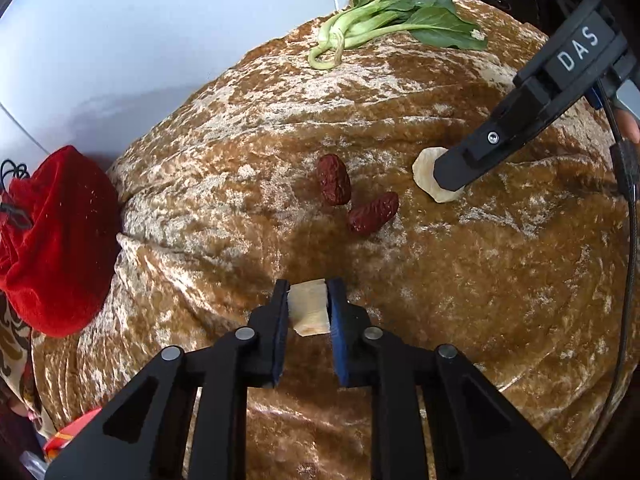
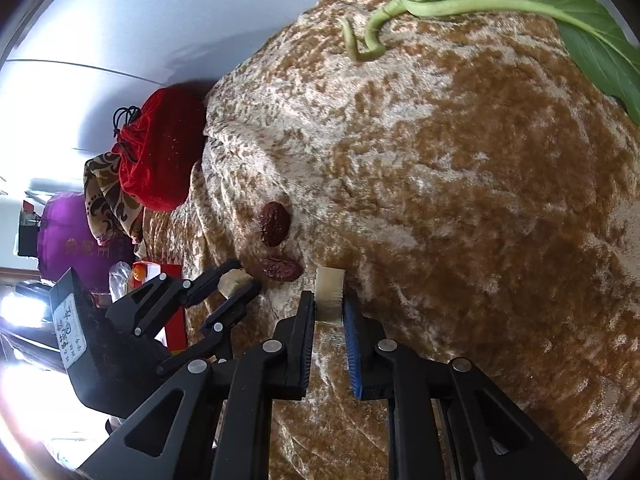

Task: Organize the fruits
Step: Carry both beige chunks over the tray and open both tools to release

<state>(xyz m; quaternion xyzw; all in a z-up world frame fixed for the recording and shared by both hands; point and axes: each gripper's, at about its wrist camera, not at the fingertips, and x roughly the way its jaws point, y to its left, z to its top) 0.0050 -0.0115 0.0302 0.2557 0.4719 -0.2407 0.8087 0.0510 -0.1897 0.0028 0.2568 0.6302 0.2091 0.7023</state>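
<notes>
Two wrinkled red dates lie side by side on the brown velvet cloth [image 1: 240, 128], one upper [image 1: 333, 179] and one lower right [image 1: 373, 213]; they also show in the right wrist view [image 2: 274, 223] [image 2: 281, 268]. My left gripper [image 1: 309, 307] is shut on a pale cut fruit chunk [image 1: 309, 307], just short of the dates. My right gripper [image 2: 329, 300] is shut on a pale round slice [image 2: 329, 294], right of the dates; that slice shows in the left wrist view [image 1: 426, 174] under a right finger [image 1: 476, 160]. The left gripper and its chunk [image 2: 233, 280] show at left.
A bunch of green bok choy [image 1: 396, 16] lies at the cloth's far edge. A red velvet drawstring pouch [image 1: 56, 240] sits off the cloth's left side, with a patterned cloth [image 2: 108, 200], a purple bag [image 2: 80, 236] and red packaging [image 2: 172, 280] beyond it. A white wall [image 1: 160, 40] stands behind.
</notes>
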